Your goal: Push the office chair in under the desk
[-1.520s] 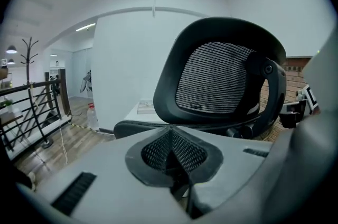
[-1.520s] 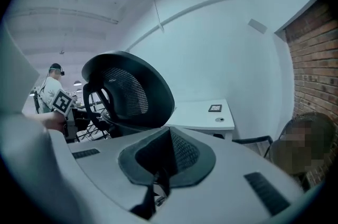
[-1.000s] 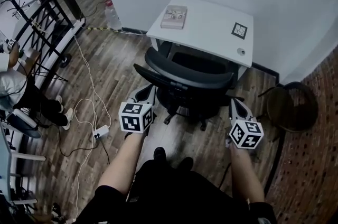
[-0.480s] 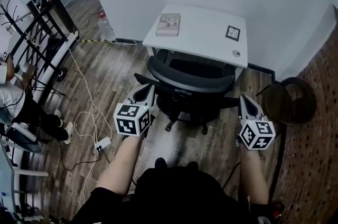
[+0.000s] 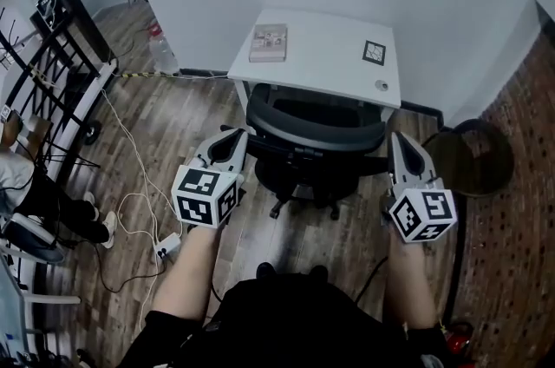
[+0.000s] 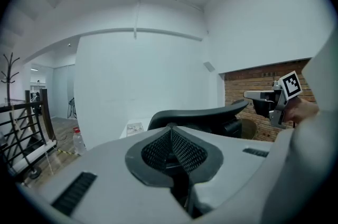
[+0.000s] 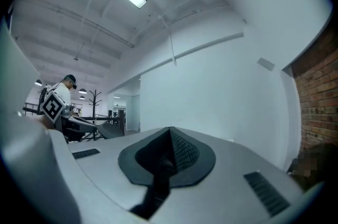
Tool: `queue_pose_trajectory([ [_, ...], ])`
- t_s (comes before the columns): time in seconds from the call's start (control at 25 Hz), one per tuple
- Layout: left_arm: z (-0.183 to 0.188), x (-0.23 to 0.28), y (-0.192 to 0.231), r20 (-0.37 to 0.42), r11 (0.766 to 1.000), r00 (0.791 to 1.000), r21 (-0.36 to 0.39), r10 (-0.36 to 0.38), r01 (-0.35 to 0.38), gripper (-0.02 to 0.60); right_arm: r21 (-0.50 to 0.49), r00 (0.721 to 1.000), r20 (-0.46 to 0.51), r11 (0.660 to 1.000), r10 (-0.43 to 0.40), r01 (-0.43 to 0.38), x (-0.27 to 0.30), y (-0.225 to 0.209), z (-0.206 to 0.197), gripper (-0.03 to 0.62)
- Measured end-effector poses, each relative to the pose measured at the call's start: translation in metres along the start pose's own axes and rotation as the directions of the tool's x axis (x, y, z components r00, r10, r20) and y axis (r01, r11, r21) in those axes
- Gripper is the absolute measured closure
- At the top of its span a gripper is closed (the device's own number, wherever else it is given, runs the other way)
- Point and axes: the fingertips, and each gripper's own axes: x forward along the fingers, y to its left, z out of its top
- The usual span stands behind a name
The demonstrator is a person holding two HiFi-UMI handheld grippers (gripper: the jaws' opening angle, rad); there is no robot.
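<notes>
Office chair [image 5: 312,136]: black, centre; seat partly under the white bench [image 5: 321,54], backrest on the near side.
Left tongs [image 5: 234,136]: jaws pressed together, holding nothing, just beside the chair's left armrest; contact unclear.
Right tongs [image 5: 397,139]: jaws pressed together, holding nothing, by the right armrest.
Bench top: book [image 5: 269,42] at left, print too small to read; square black-and-white marker [image 5: 375,52] at right.
Floor: water bottle [image 5: 160,52], far left.
</notes>
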Motion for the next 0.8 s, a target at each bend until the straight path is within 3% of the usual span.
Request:
queue_pose_trajectory([
  [0.36, 0.041, -0.023, -0.002, 0.119, 1.000, 0.993, -0.002, 0.003, -0.002, 0.571, -0.103, 0.994, 0.108, 0.995, 0.010, 0.001, -0.007, 0.053, 0.052, 0.589],
  [0.56, 0.036, -0.034, -0.011, 0.165, 1.000, 0.986, 0.016, 0.020, -0.023, 0.571, -0.084, 0.997, 0.066, 0.996, 0.042, -0.036, -0.012, 0.078, 0.025, 0.590],
  [0.8, -0.010, -0.022, -0.017, 0.080, 0.998, 0.997, -0.062, -0.013, 0.018, 0.571, -0.042, 0.997, -0.025, 0.996, 0.078, -0.079, -0.011, 0.098, -0.019, 0.591],
])
